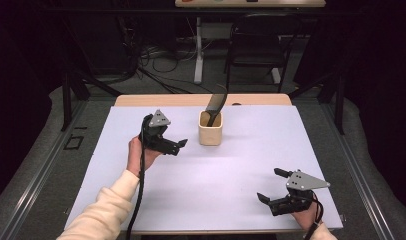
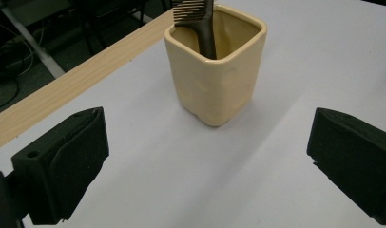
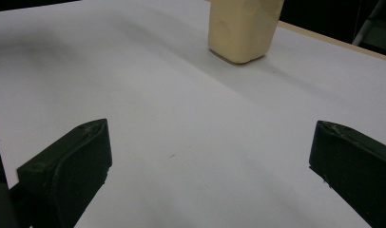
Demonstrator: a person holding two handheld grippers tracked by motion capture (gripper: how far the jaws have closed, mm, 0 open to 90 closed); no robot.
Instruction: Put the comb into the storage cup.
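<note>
A cream square cup [image 1: 210,132] stands on the white table top [image 1: 216,175] toward the back middle. A dark comb [image 1: 216,104] leans out of it, teeth end up. My left gripper [image 1: 178,145] hovers just left of the cup, open and pointing at it. In the left gripper view the cup [image 2: 217,80] with the comb [image 2: 199,21] stands ahead of the left gripper [image 2: 207,166], whose jaws are wide apart and hold nothing. My right gripper [image 1: 271,185] sits at the front right, open and holding nothing. In the right gripper view the cup [image 3: 243,28] is far off beyond the right gripper [image 3: 210,171].
A strip of bare wood [image 1: 201,100] runs along the table's far edge. Beyond it are a dark chair [image 1: 256,50], a white table leg [image 1: 198,50] and cables on the floor. Black frame posts [image 1: 67,95] stand at both sides.
</note>
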